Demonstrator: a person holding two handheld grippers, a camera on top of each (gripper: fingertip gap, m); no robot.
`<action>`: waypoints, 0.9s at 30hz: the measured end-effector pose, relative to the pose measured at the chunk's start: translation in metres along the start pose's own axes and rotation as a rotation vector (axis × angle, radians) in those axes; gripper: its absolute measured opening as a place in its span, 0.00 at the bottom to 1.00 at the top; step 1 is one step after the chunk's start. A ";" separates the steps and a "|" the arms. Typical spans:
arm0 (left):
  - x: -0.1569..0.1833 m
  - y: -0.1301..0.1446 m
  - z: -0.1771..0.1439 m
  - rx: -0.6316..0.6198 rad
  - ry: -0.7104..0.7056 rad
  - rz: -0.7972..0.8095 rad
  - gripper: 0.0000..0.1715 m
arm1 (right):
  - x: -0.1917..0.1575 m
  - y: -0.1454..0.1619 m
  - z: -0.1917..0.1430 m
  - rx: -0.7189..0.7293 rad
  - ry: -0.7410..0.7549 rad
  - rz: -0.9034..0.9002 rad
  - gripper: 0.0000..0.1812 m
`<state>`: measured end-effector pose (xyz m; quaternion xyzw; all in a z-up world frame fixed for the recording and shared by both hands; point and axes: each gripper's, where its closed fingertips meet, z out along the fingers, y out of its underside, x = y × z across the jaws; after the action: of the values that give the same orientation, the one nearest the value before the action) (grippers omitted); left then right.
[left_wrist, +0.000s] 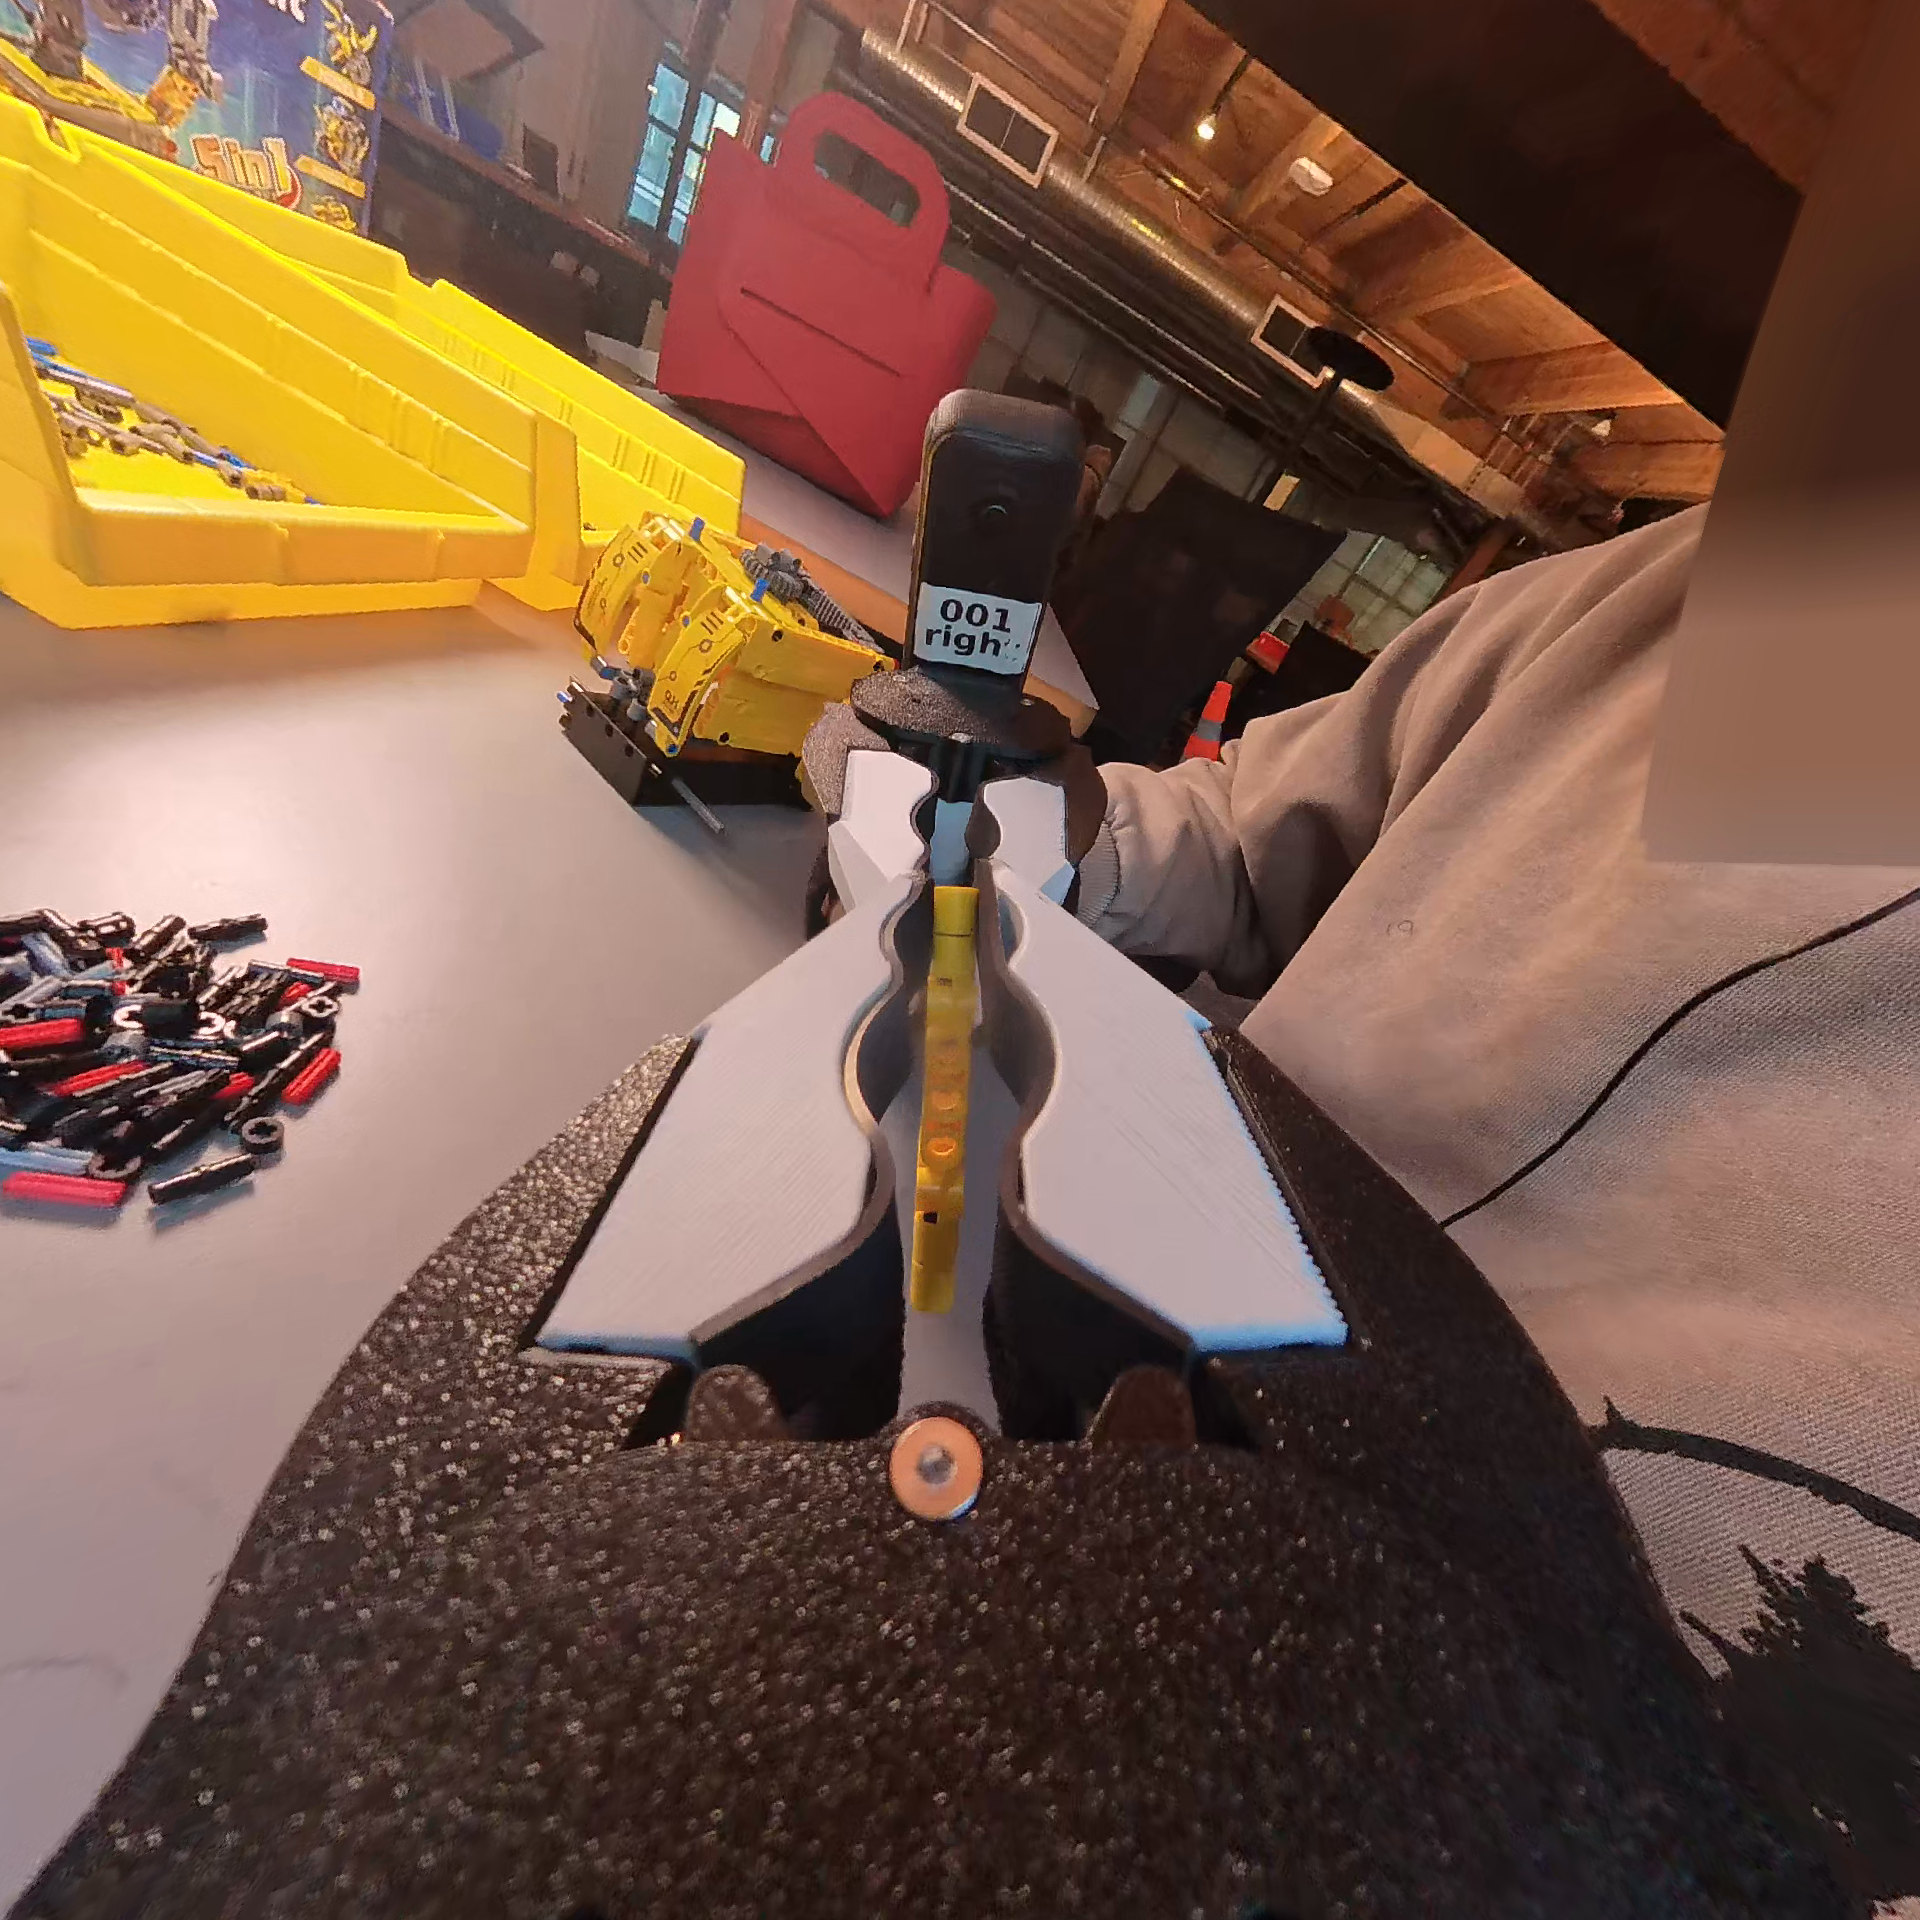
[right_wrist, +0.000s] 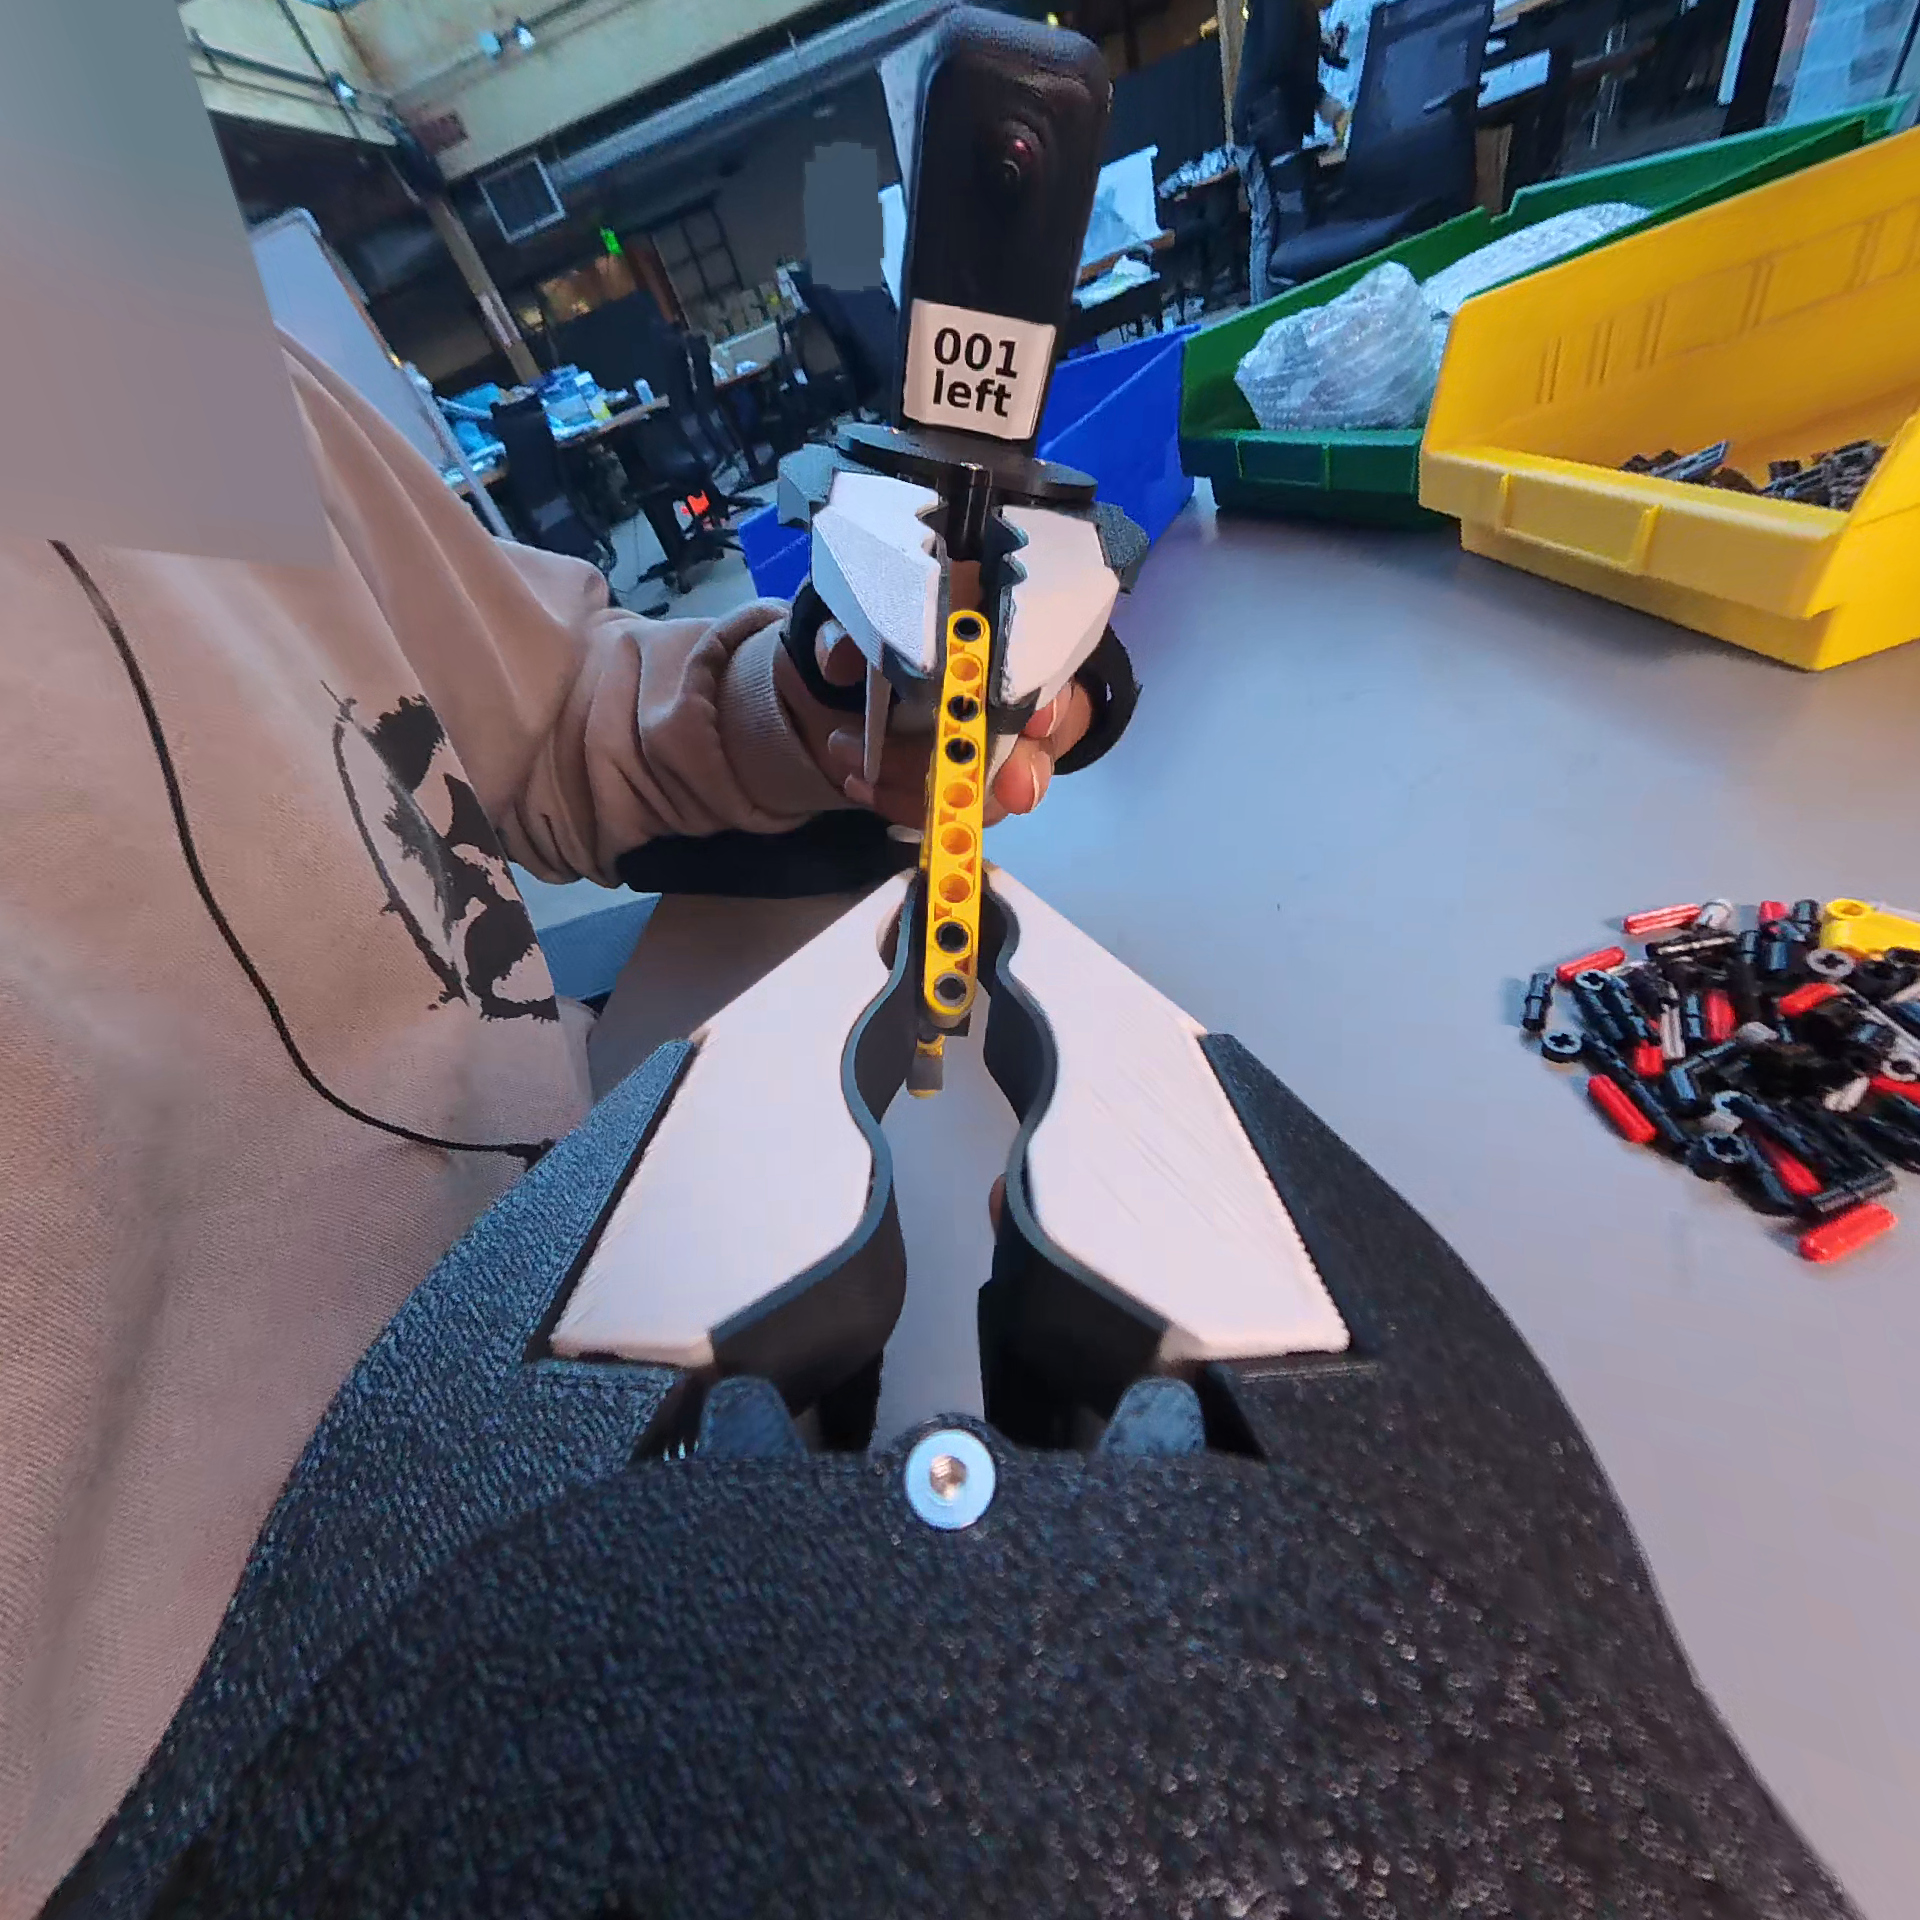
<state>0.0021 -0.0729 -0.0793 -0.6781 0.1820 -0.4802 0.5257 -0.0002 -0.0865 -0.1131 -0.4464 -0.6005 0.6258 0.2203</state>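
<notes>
Yellow perforated building-toy beam (right_wrist: 956, 810), long and thin, spans the gap between the two tools; its long axis runs straight along the line joining them, so each wrist camera looks nearly down its length; it is off the table (right_wrist: 1351, 790), in the air.

Left hand-held gripper (left_wrist: 943, 904): jaws drawn in close around the beam, which lies in the slot between the white fingers (left_wrist: 769, 1132) and reaches toward the opposite tool; pads appear to touch it, contact not fully resolved in the left wrist view.

Right hand-held gripper (right_wrist: 951, 904): jaws likewise narrowed, tips pinching the near end of the same beam; a small dark pin (right_wrist: 928, 1060) hangs just behind the tips.

Both tools face each other head-on, tips nearly meeting; neither is clearly nearer the beam, both have an end.

Surroundings: loose pile of black and red connector pins (left_wrist: 156, 1039) on the table to the left tool's left side, well apart; partly built yellow model (left_wrist: 707, 655) beyond, beside a yellow sorting tray (left_wrist: 312, 343); red carry box (left_wrist: 821, 312) farther back; yellow bin (right_wrist: 1704, 436), green bin (right_wrist: 1340, 457), blue bin (right_wrist: 1122, 416) in the right wrist view.
</notes>
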 end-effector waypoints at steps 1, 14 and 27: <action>-0.001 0.000 0.000 -0.006 0.007 -0.007 0.03 | 0.002 0.000 -0.001 -0.001 0.003 0.015 0.04; -0.017 0.009 0.005 -0.014 -0.064 0.000 0.12 | 0.025 -0.036 -0.034 0.238 -0.039 0.323 0.00; -0.026 0.000 -0.002 0.060 -0.042 -0.162 0.04 | 0.036 -0.044 -0.041 0.267 0.037 0.282 0.15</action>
<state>-0.0120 -0.0546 -0.0917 -0.6843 0.1010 -0.5122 0.5090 0.0043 -0.0265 -0.0774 -0.5044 -0.4395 0.7163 0.1984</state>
